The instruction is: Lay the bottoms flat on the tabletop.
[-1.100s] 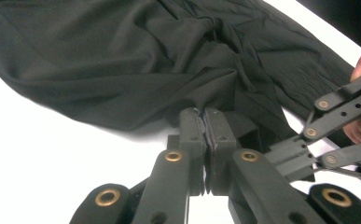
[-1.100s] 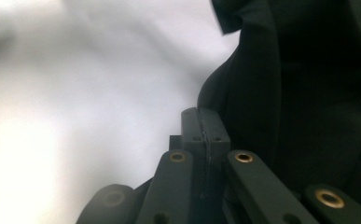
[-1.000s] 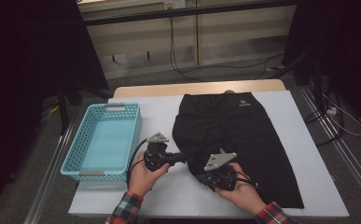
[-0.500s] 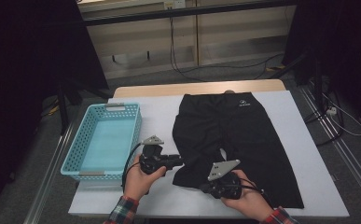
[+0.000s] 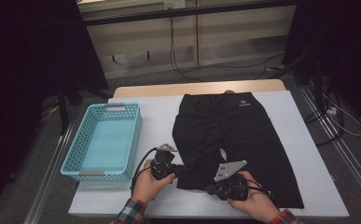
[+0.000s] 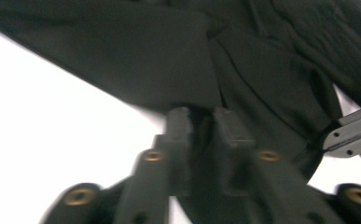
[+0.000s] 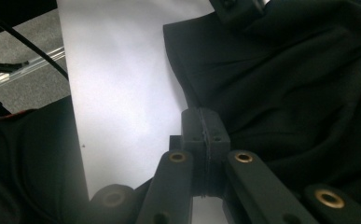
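A pair of black shorts [image 5: 234, 130] lies flat on the white table [image 5: 159, 112], waistband at the far side. My left gripper [image 5: 180, 170] is at the outer corner of the near left leg hem. In the left gripper view its jaws [image 6: 202, 116] have just been closing and now pinch a fold of the black shorts [image 6: 262, 70] between them. My right gripper [image 5: 208, 189] is at the same hem, a little to the right. Its jaws [image 7: 201, 114] are pressed together on the edge of the black shorts [image 7: 285, 84].
A teal plastic basket [image 5: 94, 173] stands on the table's left part, close to my left hand. The table's front edge runs just under both hands. Metal rails and cables lie on the floor on both sides.
Both hands have drawn back toward the table's front edge. The left gripper sank onto the hem of the left leg, and its jaws widened and then came together on the cloth.
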Available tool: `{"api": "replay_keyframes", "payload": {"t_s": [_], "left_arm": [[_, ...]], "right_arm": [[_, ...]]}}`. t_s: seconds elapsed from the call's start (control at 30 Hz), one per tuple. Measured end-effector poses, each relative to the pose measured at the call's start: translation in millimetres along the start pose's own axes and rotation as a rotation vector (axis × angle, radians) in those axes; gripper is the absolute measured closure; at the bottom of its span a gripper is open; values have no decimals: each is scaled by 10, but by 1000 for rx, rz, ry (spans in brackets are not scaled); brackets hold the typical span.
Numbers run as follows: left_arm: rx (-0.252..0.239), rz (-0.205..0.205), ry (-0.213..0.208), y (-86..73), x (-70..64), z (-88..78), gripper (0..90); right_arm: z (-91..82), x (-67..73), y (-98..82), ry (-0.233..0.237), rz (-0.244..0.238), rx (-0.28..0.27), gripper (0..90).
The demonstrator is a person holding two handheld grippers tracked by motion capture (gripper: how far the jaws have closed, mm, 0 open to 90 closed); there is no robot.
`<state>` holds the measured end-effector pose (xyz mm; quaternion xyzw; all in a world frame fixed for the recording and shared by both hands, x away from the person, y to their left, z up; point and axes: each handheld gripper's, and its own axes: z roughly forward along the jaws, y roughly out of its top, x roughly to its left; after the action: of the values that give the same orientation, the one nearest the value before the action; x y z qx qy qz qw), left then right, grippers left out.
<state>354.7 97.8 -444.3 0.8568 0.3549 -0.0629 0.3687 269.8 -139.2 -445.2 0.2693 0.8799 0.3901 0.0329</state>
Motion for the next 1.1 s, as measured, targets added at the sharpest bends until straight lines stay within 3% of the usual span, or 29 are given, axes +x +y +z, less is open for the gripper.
{"api": "replay_keyframes", "payload": {"t_s": [0.07, 0.33, 0.67, 0.7, 0.9, 1.1], "left_arm": [[8, -4, 1, 0, -6, -14, 898], [-53, -51, -13, -38, 26, -296, 900], [-78, -82, 29, -212, 84, -555, 900], [-74, -81, 32, -223, 89, -575, 900], [-50, -90, 62, -256, 137, -601, 900], [-61, -102, 69, -265, 155, -622, 900]], "right_arm": [[-4, 6, 9, -2, 4, -8, 900], [-26, 10, 37, 14, 3, -29, 900], [-12, 60, 87, 57, -12, -38, 900], [-11, 58, 92, 51, -15, -48, 890], [81, 66, 150, 11, -23, -92, 629], [284, 157, 215, 25, -105, -41, 562]]}}
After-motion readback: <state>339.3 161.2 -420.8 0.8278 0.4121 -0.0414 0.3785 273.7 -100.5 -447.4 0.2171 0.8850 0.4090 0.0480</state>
